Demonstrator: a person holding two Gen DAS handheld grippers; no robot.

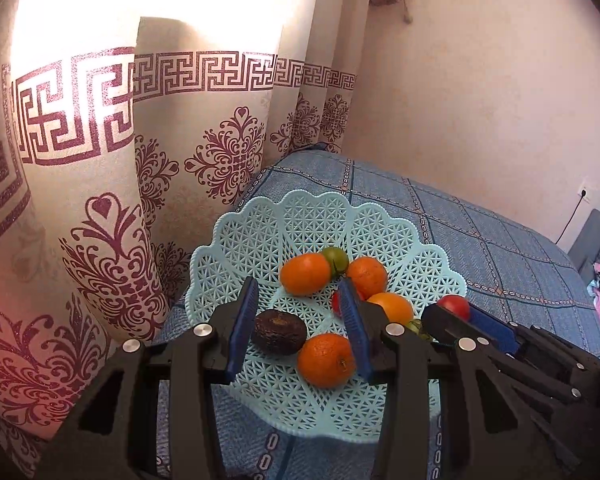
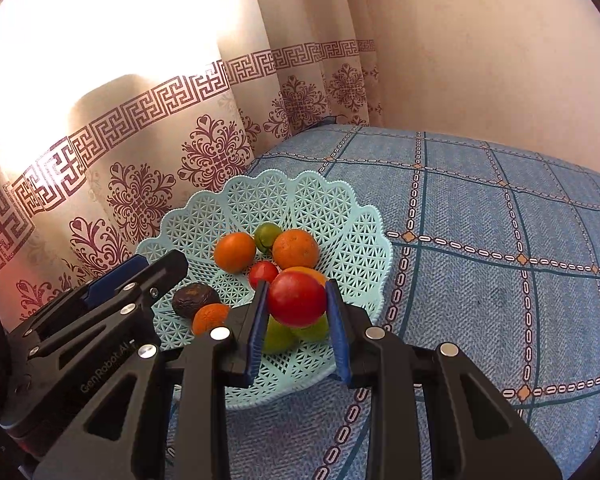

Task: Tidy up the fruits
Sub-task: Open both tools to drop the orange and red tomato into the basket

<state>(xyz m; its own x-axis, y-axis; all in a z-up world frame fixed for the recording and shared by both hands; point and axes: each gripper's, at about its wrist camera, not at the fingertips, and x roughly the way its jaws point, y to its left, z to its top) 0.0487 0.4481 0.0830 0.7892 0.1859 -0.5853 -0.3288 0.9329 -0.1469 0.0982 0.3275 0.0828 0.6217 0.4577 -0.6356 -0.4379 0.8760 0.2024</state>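
Right gripper clamping a round red tomato above the basket; left gripper wide, empty.

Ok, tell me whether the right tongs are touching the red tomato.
Touching. In the right wrist view, the right tongs have both blue pads pressed against the sides of the red tomato, holding it over the basket.

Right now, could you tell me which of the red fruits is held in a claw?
The larger red fruit, between the right claw's pads above the green fruits. The smaller red one lies free in the basket.
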